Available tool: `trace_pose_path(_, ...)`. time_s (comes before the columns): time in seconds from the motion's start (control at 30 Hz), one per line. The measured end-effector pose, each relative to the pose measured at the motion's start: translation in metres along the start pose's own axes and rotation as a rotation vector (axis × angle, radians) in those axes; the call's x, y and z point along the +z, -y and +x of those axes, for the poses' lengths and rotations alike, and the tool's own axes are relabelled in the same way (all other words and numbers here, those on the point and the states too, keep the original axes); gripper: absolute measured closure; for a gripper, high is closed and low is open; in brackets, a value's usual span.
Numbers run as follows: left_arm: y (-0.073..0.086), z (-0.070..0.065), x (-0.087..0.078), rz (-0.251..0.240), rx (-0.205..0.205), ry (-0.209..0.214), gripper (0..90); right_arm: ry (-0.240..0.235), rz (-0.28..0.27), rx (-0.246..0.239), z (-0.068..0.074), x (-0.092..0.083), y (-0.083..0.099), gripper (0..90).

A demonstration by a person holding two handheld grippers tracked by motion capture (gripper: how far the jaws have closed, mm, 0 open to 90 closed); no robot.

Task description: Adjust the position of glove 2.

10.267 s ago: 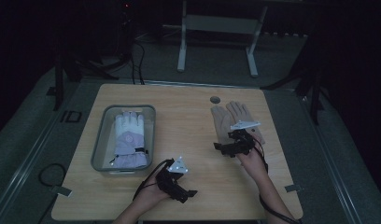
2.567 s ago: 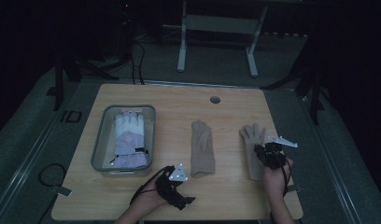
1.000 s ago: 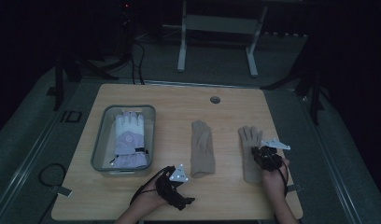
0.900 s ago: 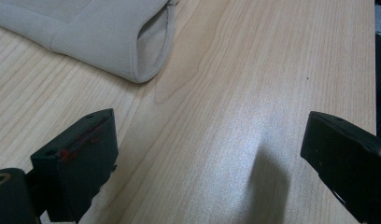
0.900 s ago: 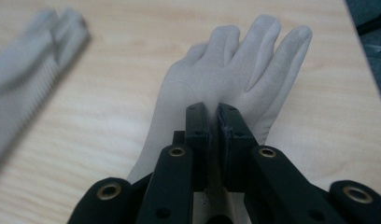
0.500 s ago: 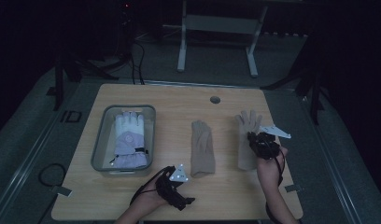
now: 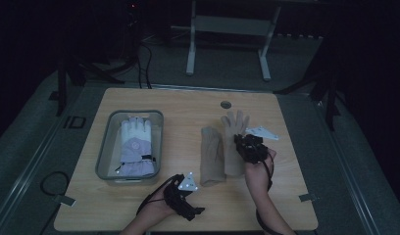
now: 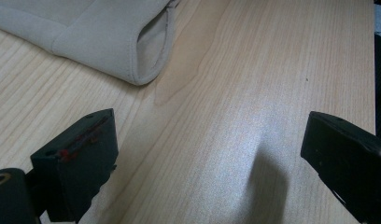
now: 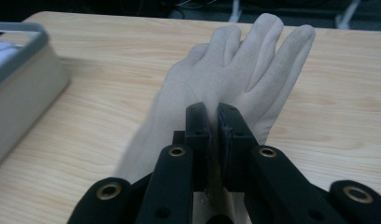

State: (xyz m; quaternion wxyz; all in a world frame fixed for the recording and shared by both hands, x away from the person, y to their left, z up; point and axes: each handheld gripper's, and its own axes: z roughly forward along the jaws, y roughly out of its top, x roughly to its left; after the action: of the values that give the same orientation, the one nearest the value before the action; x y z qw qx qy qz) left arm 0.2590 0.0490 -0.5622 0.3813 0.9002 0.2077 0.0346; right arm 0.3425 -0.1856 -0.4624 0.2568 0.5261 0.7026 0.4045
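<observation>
Now pairing up two beige gloves on the counter.
High view: right hand-held gripper is bringing one glove beside the folded glove; stacking is pending. Left gripper view: left hand-held gripper is gaping, holding nothing. Right gripper view: jaws are pinching the glove's palm, fingers pointing away.

The room is dim, with the light falling mostly on a pale wooden table whose grain runs lengthwise and which has 1 small round hole near its far edge. The table stands on a grey mat that covers the floor around it. Beyond the far edge, a grey metal stand with 2 legs rises into the dark. Black cables trail across the floor at the far left.
</observation>
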Motion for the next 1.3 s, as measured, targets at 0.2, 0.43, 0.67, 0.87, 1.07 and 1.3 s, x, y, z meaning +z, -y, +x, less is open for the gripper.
trace_pose_path(0.2,0.0,-0.001,0.0,-0.005,0.017,-0.01,3.9,-0.037,0.005,-0.015,0.028,0.011,-0.003,83.6)
trace_pose_path(0.43,0.0,-0.002,0.0,-0.004,0.016,-0.007,3.9,-0.048,0.022,-0.024,0.045,0.023,-0.002,83.6)
trace_pose_path(0.67,0.0,0.0,0.0,-0.009,0.013,-0.011,3.9,-0.042,0.09,-0.019,0.05,0.046,0.015,83.6)
trace_pose_path(0.87,0.0,-0.001,0.0,-0.004,0.016,-0.011,3.9,-0.034,0.13,0.012,0.05,0.06,0.03,83.4)
trace_pose_path(1.07,0.0,-0.001,0.0,-0.01,0.018,-0.012,3.9,-0.014,0.151,0.023,0.046,0.067,0.041,83.1)
trace_pose_path(1.3,0.0,-0.002,0.001,-0.004,0.021,-0.011,3.9,-0.016,0.174,0.014,0.048,0.075,0.049,81.1)
